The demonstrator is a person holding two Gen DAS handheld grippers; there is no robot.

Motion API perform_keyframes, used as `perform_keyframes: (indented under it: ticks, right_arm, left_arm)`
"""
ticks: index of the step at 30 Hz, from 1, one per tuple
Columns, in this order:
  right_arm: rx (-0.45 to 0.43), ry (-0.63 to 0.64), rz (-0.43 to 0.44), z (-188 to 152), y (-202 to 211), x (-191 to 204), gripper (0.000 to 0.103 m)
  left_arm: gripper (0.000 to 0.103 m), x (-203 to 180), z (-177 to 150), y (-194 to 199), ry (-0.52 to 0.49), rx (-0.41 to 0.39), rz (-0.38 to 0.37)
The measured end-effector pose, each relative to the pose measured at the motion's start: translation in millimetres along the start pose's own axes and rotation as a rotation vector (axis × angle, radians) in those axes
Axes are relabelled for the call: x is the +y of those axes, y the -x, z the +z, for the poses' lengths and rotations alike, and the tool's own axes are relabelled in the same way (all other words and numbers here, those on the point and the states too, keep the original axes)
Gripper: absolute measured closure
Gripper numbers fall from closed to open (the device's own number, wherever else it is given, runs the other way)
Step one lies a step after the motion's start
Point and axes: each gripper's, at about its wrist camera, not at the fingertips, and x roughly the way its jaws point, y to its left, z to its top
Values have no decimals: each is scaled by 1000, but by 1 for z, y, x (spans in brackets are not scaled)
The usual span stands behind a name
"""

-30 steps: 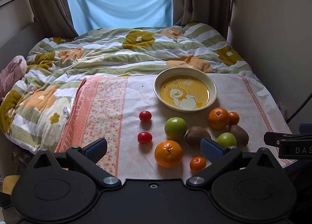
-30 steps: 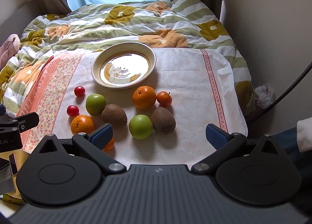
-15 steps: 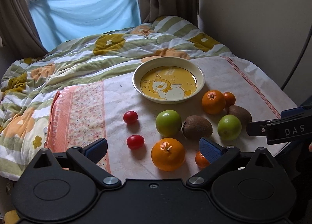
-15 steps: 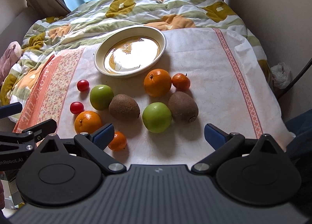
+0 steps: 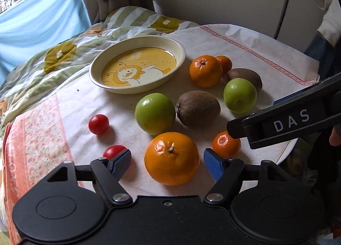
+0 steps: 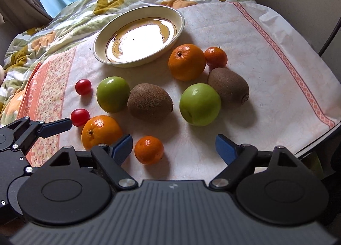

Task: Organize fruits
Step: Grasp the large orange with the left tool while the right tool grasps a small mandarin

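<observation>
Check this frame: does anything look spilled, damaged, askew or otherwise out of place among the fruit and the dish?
Nothing stands out. The dish sits flat and empty on the cloth. All ten fruits, including the large orange between the closing left gripper jaws, lie loose, whole and unbruised. No spill or stain shows.

The plate [image 6: 139, 36] sits on the cloth [image 6: 266, 57] toward the back, before the quilt [image 6: 64, 16]. Nearer lie the fruits: two tomatoes [image 6: 83, 86] at left, an apple [image 6: 113, 94] touching a kiwi [image 6: 149, 101] in the middle, and an orange [image 6: 186, 61] at right behind another apple [image 6: 200, 104].
</observation>
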Motion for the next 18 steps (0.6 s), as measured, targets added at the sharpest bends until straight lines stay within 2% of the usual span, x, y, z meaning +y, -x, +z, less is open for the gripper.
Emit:
perform_keyframes:
  ticks: [2, 6, 14, 18]
  right_arm:
    - [6, -15, -7, -3, -4, 4, 9]
    - [18, -40, -13, -5, -11, 7, 14]
    - [33, -78, -9, -7, -19, 11, 23]
    - [44, -86, 3, -7, -23, 15, 27]
  left_arm:
    - [27, -1, -1, -6, -27, -2, -13]
    - [34, -1, -2, -17, -73, 4, -37]
    - [35, -1, -6, -24, -124, -2, -58]
    - [35, 3, -6, -23, -119, -1, -75]
